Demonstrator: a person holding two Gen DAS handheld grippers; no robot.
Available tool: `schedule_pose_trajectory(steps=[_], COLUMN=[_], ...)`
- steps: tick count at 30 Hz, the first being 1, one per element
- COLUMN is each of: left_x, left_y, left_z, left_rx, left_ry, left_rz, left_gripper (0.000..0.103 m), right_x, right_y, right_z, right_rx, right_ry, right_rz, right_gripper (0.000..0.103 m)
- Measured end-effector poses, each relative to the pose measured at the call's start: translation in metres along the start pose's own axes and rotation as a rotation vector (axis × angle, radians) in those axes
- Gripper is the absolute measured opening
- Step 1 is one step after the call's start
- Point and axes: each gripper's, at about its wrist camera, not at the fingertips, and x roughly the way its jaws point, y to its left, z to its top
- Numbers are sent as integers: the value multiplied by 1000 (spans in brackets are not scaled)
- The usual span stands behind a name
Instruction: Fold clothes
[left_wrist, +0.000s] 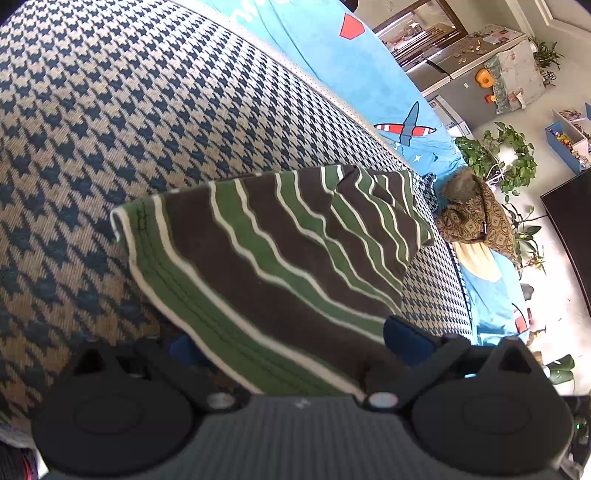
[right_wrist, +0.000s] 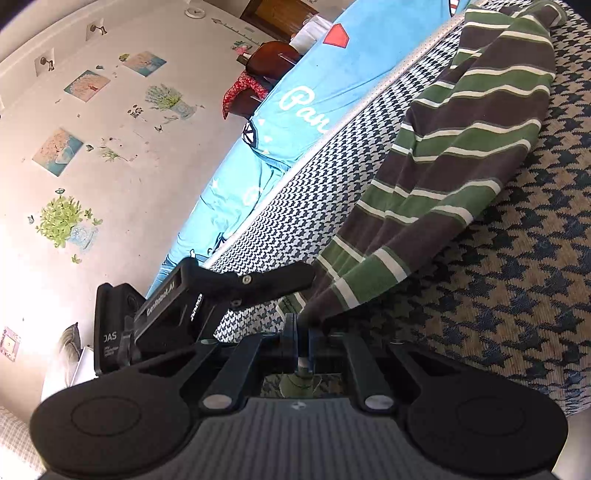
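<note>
A brown, green and white striped garment (left_wrist: 280, 258) lies on the houndstooth-covered surface (left_wrist: 110, 129). My left gripper (left_wrist: 295, 343) is open, its blue pads (left_wrist: 406, 336) wide apart, and the garment's hem edge runs between them and drapes over the left one. In the right wrist view the garment (right_wrist: 461, 147) stretches away up the surface. My right gripper (right_wrist: 301, 332) is shut on its near striped corner. The left gripper's black housing (right_wrist: 166, 306) sits just left of that, one finger reaching to the garment's edge.
A bright blue sheet with plane prints (left_wrist: 369, 74) lies beyond the houndstooth cover. At its end are a crumpled brown patterned cloth (left_wrist: 476, 218), potted plants (left_wrist: 506, 155) and a fridge (left_wrist: 454, 70). A wall with flower stickers (right_wrist: 92, 147) and a wooden chair (right_wrist: 273, 55) are at the left.
</note>
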Motion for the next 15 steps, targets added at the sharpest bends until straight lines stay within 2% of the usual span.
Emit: schedule_pose_trajectory(steps=[1, 3, 6, 11, 15], left_x=[2, 4, 4, -3, -6], left_y=[-1, -2, -1, -1, 1], left_z=[3, 7, 7, 5, 4], left_rx=[7, 20, 30, 73, 83], left_ry=[-5, -15, -29, -69, -72], left_rz=[10, 32, 68, 123, 133], left_gripper=[97, 71, 50, 48, 48], right_x=[1, 5, 8, -5, -11], right_y=[0, 4, 12, 32, 51], right_z=[0, -2, -5, -17, -26], right_rx=[-10, -68, -177, -363, -518], right_ry=[6, 26, 48, -13, -57], right_rz=[-29, -127, -249, -277, -299], right_gripper=[8, 10, 15, 21, 39])
